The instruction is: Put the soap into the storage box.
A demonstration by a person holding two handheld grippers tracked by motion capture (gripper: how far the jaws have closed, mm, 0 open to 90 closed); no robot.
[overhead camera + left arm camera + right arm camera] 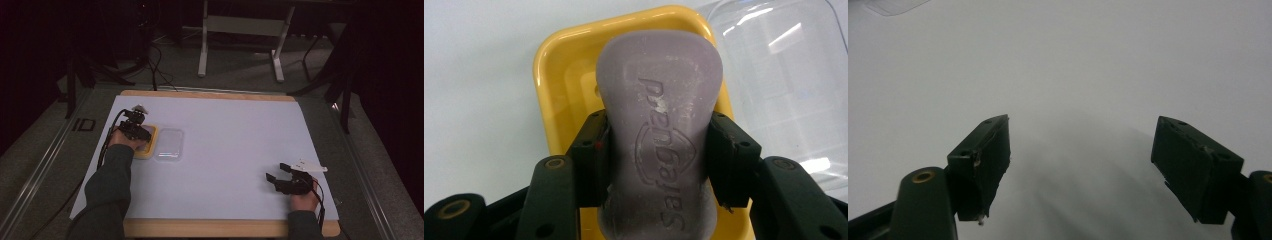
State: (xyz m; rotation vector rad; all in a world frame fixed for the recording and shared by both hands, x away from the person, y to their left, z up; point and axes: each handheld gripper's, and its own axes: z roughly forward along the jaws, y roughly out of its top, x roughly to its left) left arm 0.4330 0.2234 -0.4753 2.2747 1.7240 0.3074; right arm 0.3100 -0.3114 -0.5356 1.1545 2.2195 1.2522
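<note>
Soap bar [659,135] gripped over the yellow dish [569,75]

It is clamped at its waist by the left claw [656,160]; hard, slick, moderately heavy. The right claw [1083,170] is held wide, empty.

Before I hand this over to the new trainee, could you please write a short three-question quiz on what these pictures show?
1. True or false: the left claw is shut on the soap bar.
2. Multiple choice: the clear lid lies (A) on top of the yellow dish, (B) beside the dish on the table, (C) in the right claw.
3. Fill in: the right claw's jaws stand ____, with nothing between them.

Key: 1 true; 2 B; 3 open.
</note>
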